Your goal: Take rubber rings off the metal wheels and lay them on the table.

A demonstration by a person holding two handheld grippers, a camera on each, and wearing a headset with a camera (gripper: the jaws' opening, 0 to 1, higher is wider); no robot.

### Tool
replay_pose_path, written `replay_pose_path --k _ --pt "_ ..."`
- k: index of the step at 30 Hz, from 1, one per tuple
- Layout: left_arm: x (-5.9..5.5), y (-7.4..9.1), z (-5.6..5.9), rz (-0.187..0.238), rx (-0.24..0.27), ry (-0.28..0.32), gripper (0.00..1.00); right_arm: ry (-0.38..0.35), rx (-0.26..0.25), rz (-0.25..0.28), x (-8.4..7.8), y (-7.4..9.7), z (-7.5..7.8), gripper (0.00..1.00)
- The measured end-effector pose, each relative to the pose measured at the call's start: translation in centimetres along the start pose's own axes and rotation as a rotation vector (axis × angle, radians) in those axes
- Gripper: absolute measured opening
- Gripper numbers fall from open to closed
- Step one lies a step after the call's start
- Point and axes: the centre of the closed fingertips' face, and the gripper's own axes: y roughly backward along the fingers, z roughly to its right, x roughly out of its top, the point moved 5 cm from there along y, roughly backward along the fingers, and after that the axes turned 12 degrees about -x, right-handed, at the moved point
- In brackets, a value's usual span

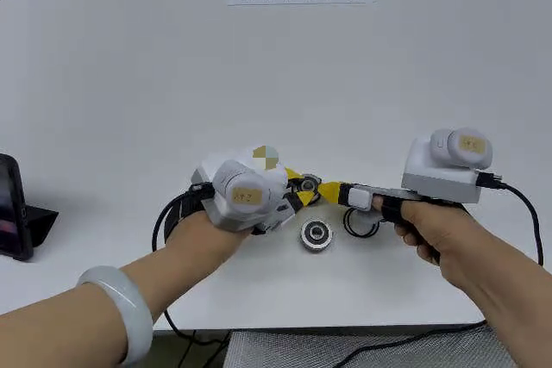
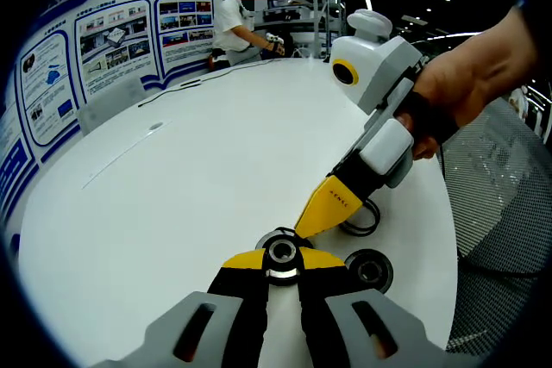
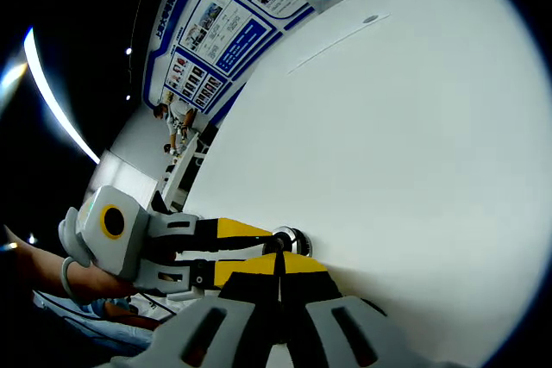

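Rubber rings are the target, and one loose ring already lies flat on the desk, just behind the tips of the right gripper and under its shafts. That suits a finished piece set down out of the way.

The left gripper has its jaws pinching the held wheel across its faces, raised off the desk. This grip steadies the wheel and leaves its dark rim exposed to the other tool.

The right jaws come in from the far side of the left jaws, pressed together into one narrow wedge with the tip touching that rim. This looks like an attempt to catch or pry the rubber edge. I cannot tell whether any rubber sits between them.

A second wheel rests flat on the desk just beside the left jaws, on their right. It is dark-rimmed, so probably waiting its turn.
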Motion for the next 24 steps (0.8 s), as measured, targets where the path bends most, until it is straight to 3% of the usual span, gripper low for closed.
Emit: replay_pose_path --k 7,8,9,11,24 --pt "0.1 0.0 0.0 -0.001 0.001 -0.001 0.13 0.004 0.032 0.004 0.2 0.0 -0.9 0.01" --pt "0.0 0.0 0.0 -0.001 0.001 -0.001 0.13 -0.025 0.074 0.045 0.8 0.1 -1.6 0.01" --pt "0.0 0.0 0.0 -0.001 0.001 -0.001 0.13 -0.058 0.083 0.044 1.0 0.3 -1.8 0.01" --pt "0.0 0.0 0.0 -0.001 0.001 -0.001 0.13 -0.008 0.05 0.036 1.1 0.3 -1.4 0.01" --pt "0.1 0.0 0.0 -0.005 -0.008 -0.011 0.14 -0.033 -0.014 0.011 0.5 0.1 0.1 0.02"
